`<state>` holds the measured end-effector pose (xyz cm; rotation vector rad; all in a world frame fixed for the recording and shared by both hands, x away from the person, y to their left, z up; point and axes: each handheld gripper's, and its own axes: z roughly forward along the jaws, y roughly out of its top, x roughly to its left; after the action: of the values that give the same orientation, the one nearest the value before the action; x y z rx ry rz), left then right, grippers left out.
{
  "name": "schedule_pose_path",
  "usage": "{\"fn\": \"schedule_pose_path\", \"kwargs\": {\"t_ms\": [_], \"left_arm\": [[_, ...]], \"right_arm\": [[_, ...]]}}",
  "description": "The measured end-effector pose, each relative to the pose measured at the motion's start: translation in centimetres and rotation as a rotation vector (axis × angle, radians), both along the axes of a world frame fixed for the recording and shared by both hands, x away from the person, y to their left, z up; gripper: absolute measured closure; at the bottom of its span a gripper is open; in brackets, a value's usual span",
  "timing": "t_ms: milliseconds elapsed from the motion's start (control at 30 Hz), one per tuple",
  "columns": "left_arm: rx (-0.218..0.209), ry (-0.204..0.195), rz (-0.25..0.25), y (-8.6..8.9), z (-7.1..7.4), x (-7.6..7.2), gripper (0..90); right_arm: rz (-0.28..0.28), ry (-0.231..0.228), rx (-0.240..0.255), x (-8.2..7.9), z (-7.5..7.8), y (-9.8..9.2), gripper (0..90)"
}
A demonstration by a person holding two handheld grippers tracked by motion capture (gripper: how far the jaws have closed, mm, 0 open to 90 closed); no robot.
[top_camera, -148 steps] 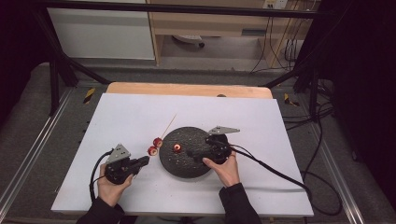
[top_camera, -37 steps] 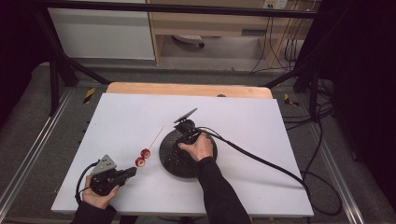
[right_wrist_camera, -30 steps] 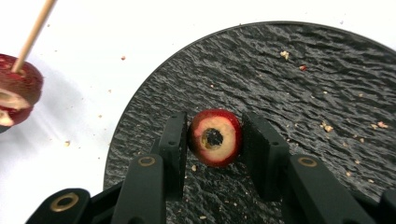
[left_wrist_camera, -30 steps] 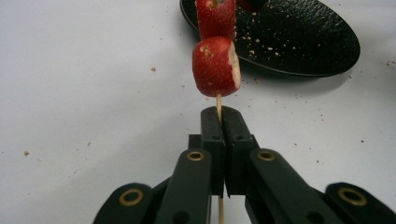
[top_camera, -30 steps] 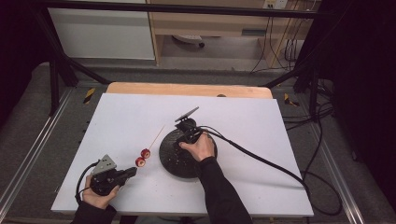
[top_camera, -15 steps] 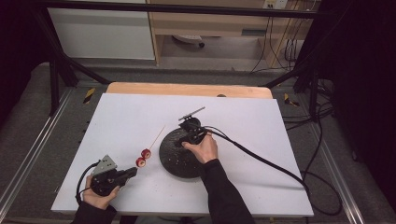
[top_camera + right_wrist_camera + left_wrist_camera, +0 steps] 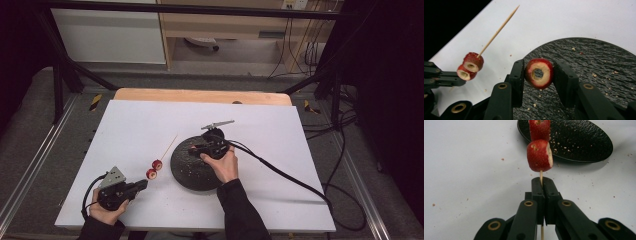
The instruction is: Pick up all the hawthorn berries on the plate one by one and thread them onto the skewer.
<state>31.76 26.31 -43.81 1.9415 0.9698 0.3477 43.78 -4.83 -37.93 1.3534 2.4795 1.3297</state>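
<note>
Left tool (image 7: pixel 541 185) is clamping the skewer (image 7: pixel 540 175) base, 2 fruit rings (image 7: pixel 539 155) sitting just beyond its tips. Right tool (image 7: pixel 539 75) is gripping 1 cored ring (image 7: pixel 539 73) by its skin above the black plate (image 7: pixel 599 65); judging it soft, light and crushable, so side-gripping suits. The skewer's butt is running under the left tool, hidden.

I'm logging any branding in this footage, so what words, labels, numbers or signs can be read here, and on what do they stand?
None: no readable text stands on anything in these views.
The black plate, the skewer, the cored red fruit ring and the white table show no print.
Yellow-and-black strips on the floor by the table are stripes, not lettering.
Both tongs' black jaws carry no marking.
</note>
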Motion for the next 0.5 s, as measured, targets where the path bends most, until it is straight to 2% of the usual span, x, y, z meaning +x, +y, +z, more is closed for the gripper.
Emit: {"fn": "schedule_pose_path", "kwargs": {"t_ms": [200, 500], "left_arm": [[0.001, -0.004, -0.003, -0.2, 0.1, -0.1, 88.2], [-0.007, -0.012, 0.0, -0.6, 0.1, -0.3, 88.2]], "right_arm": [[-0.015, -0.018, 0.047, -0.9, -0.1, -1.1, 63.1], [-0.072, -0.045, 0.164, -1.8, -0.8, -2.4, 63.2]]}}
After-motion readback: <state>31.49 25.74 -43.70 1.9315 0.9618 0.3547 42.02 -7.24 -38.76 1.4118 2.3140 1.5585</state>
